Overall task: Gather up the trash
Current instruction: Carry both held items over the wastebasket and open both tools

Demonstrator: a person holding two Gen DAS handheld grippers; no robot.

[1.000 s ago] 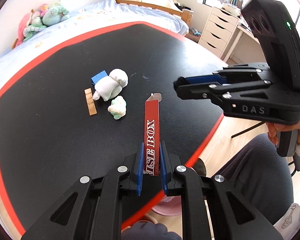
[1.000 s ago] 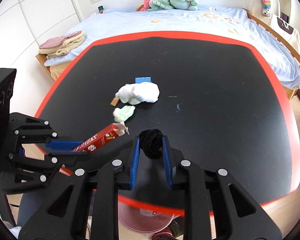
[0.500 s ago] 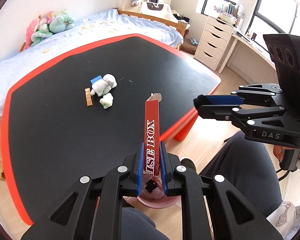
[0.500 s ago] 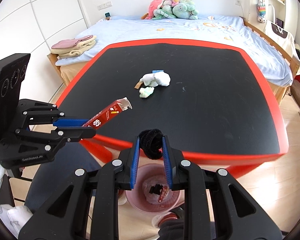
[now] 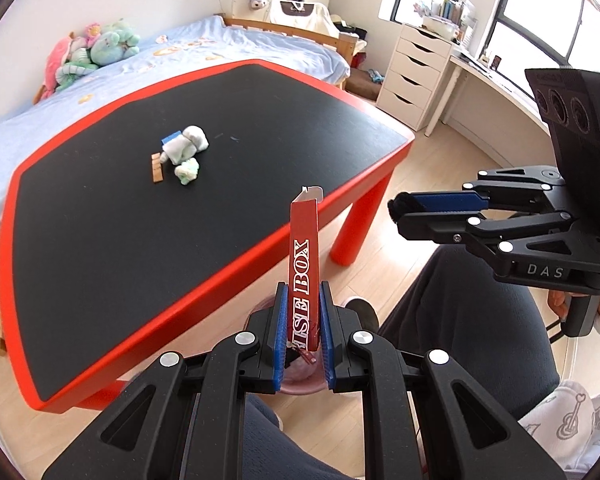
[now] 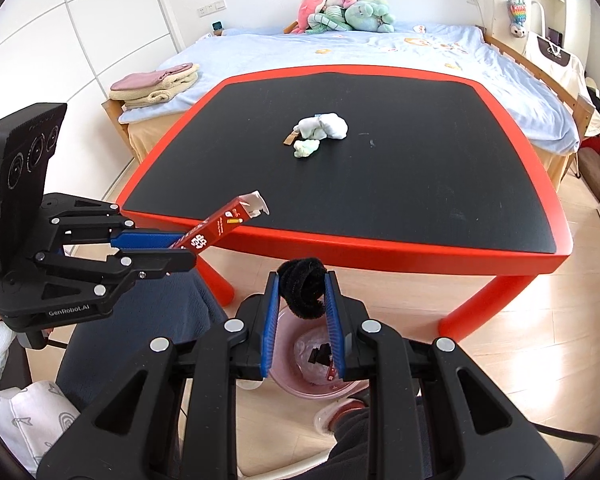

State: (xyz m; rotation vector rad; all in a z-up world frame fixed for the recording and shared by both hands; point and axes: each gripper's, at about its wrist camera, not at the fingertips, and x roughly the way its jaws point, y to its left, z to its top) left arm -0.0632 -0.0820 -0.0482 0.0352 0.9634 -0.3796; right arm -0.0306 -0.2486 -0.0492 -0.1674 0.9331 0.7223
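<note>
Above a pink bin [image 6: 300, 384], the left gripper [image 5: 303, 338] clamped a red box [image 5: 304, 256] and the right gripper [image 6: 303, 320] a black wad [image 6: 303, 290]; released off-centre, either might have missed.

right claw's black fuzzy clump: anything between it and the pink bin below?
Nothing visible. The right claw holds the black fuzzy clump over the pink bin on the floor, with open air between them. The bin already holds a few scraps. The left claw, with the red box, sits off to the side.
</note>
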